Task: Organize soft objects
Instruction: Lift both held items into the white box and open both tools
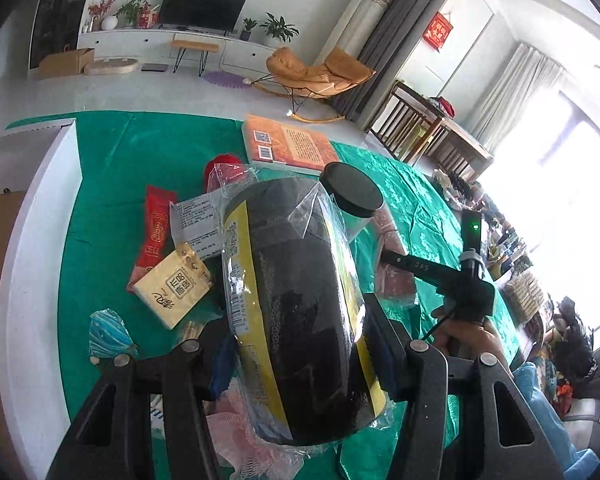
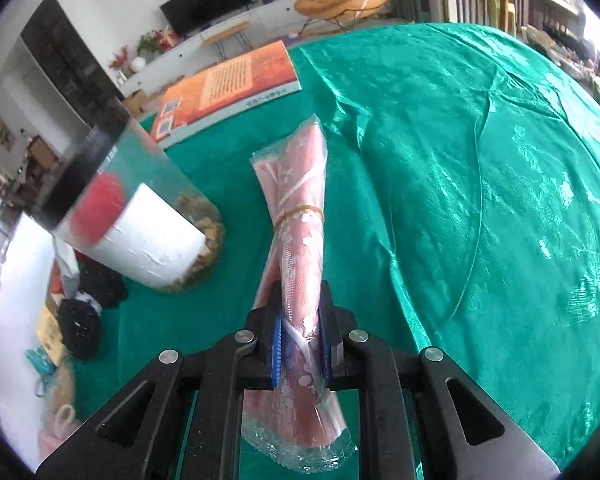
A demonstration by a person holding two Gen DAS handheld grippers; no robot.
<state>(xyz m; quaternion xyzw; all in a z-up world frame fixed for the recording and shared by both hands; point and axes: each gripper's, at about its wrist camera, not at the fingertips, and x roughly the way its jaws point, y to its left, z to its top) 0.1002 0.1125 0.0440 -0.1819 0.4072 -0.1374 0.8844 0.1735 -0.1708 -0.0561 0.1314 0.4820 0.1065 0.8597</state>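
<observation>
Gripping pink roll (image 2: 300,248), bare cloth (image 2: 480,160) rightward

right claw (image 2: 300,344) | clamped on pink wrapped roll (image 2: 304,248) | green cloth (image 2: 480,160)

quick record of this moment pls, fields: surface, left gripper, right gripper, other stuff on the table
surface: green cloth
left gripper: shut on black bundle in clear wrap
right gripper: shut on pink roll in clear wrap, rubber band around it
other: orange book, clear jar with black lid, tissue pack, red packet
</observation>
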